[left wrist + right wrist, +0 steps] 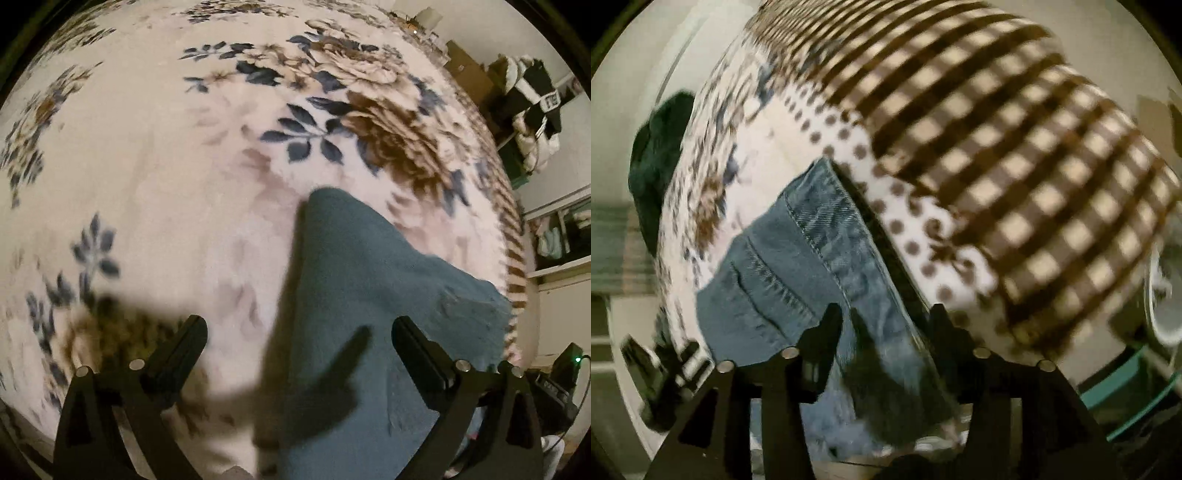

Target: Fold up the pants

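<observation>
Pants [369, 295] taper away toward blanket's [166, 166] middle.

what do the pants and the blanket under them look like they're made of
Pants: blue denim by the look, with a twill weave, faded patches and stitched seams. Blanket: seemingly soft plush fleece, matte, with a printed floral pattern; blur leaves the pile uncertain.

Denim pants [820, 266] on a patterned blanket [1015, 166]

The right gripper [886, 314] hovers over the stitched denim edge, jaws apart, fabric between them but not pinched.
</observation>
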Tool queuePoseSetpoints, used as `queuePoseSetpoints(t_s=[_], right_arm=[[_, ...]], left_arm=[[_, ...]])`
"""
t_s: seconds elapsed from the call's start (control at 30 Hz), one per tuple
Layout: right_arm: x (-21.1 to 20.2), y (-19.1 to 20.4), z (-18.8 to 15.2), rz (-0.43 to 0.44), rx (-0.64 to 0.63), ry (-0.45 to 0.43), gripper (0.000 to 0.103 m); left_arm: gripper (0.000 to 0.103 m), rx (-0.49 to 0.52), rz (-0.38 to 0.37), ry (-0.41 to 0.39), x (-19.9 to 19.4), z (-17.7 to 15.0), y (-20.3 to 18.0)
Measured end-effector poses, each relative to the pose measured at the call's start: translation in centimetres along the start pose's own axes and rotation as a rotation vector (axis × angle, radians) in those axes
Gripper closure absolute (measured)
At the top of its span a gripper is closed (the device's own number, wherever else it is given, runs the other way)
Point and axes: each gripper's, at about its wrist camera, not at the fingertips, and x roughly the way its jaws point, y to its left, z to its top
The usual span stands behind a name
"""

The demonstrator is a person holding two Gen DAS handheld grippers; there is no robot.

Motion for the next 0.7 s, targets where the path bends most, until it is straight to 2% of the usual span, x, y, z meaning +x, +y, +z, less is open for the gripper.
queuePoseSetpoints(t_s=[0.1, 0.2, 0.27, 0.37, 0.4, 0.43, 0.5, 0.57, 0.7], right_arm=[[-1.7, -2.1, -1.8, 0.021, 0.085, 0.001, 0.047], [-1.4, -4.5, -4.2, 0.093, 0.218, 0.039, 0.047], [-0.4, -5.6, -5.1, 0.117, 0.304, 0.053, 0.047], [2.0, -6.5, -6.3, 0.165, 0.404, 0.126, 0.05], [2.2, -6.4, -6.5, 0.164, 0.396, 0.13, 0.053], [1.9, -5.8, -6.7, 0.173, 0.35, 0.096, 0.071], [0.7, -4.4, -6.8, 0.106, 0.238, 0.017, 0.08], [0.1, -3.6, -6.9, 0.022, 0.172, -0.024, 0.082], [1.2, -3.6, -6.2, -0.001, 0.16, 0.051, 0.078]], left_arm=[[0.0, 0.005, -0.006, 0.017, -0.5, -2.3, -0.5], [0.0, 0.031, 0.025, 0.047, 0.4, -4.2, -1.0], [0.0, 0.041, 0.043, 0.081, 1.6, -5.2, -1.2], [0.0, 0.065, 0.086, 0.098, 2.7, -6.0, -1.3], [0.0, 0.063, 0.084, 0.099, 2.8, -6.1, -1.1], [0.0, 0.062, 0.083, 0.096, 2.9, -6.2, -1.0], [0.0, 0.065, 0.076, 0.101, 3.0, -6.2, -0.9], [0.0, 0.075, 0.08, 0.107, 2.9, -6.2, -0.9], [0.0, 0.069, 0.086, 0.085, 1.9, -5.1, -1.5]])
